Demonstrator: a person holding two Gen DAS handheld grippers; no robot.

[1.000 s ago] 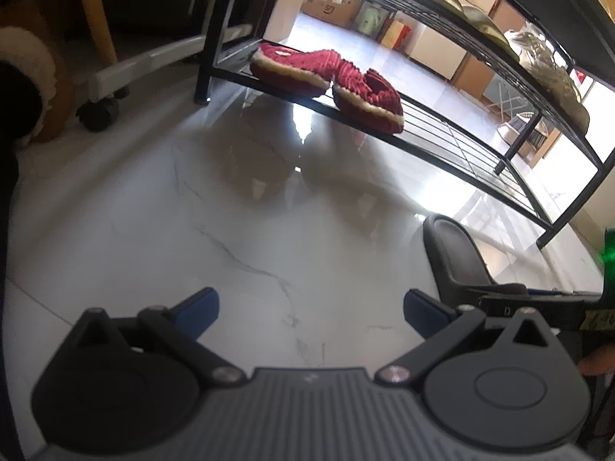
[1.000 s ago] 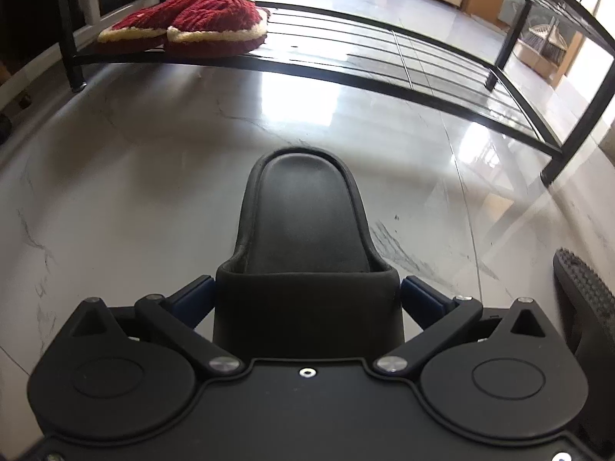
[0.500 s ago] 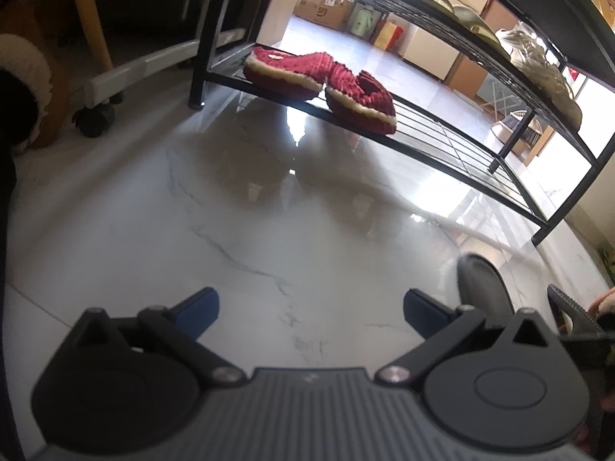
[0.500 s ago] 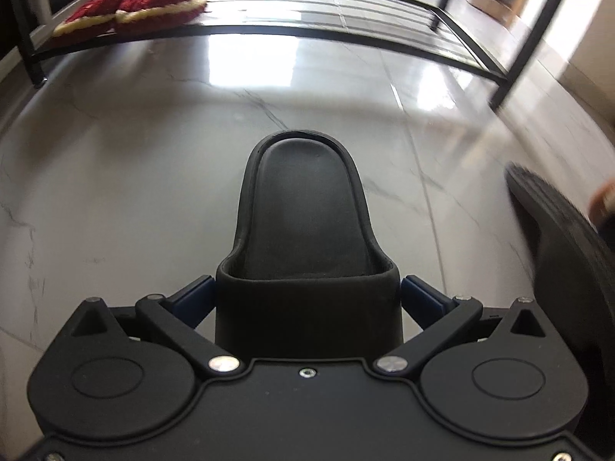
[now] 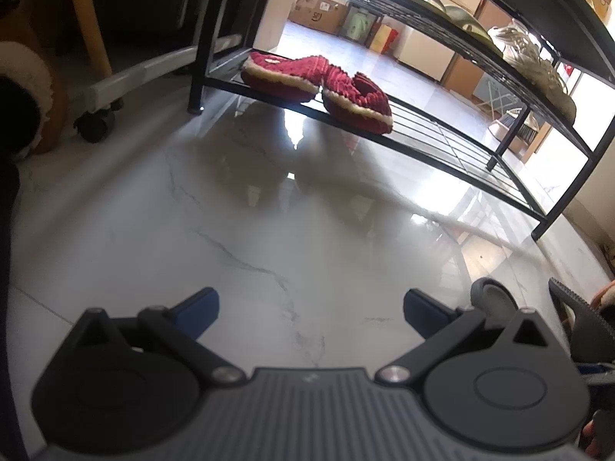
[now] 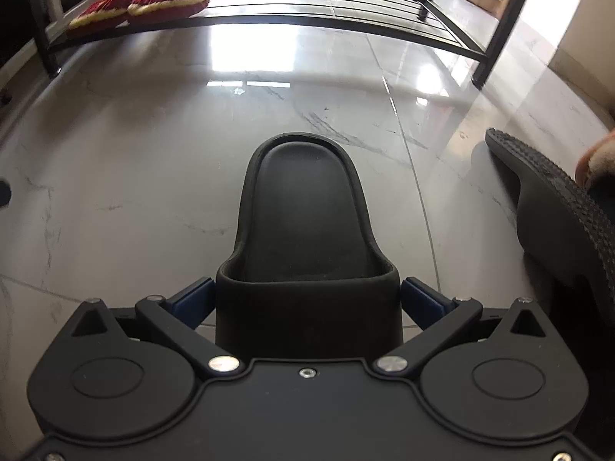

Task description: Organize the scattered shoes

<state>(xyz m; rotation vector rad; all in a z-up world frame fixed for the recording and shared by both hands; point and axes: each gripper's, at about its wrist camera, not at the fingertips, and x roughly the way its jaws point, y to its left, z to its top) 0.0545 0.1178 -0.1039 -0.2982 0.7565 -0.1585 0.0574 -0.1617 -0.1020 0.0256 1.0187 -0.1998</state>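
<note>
**Black slide in the R gripper, rack ahead**

Rack's slid further off in the R view vs a sec ago, and the second black slipper has swung in at the right edge. Near first: right gripper [image 6: 307,296] is closed on the black slipper [image 6: 303,223], blue pads pressing both sides of the strap band, toe pointing fwd toward the rack. Grip looks square and centred. Left gripper [image 5: 309,313] is spread wide, nothing between the fingers, hanging over bare marble floor [image 5: 230,230].

Just right of the held one, the other black slipper [image 6: 557,207] is tipped up, tread showing, a person's fingers [image 6: 594,161] on it. Looks like the mate.

Doing it well, imo: keep the slipper level, carry it fwd, clear the lower rail of the shoe rack [image 6: 307,19], set it on the open bars right of the red slippers [image 6: 146,4], not on top of them. Leave room alongside for the mate.

Far: red pair sits at the left end of the bottom shelf, touching each other.

View diffs: only the L cam shows the upper shelf w/ pale sneakers [image 5: 538,61] and a castor [image 5: 96,126] far left. Only the R cam shows the grip itself; the L cam catches just a grey sliver of slipper.
</note>
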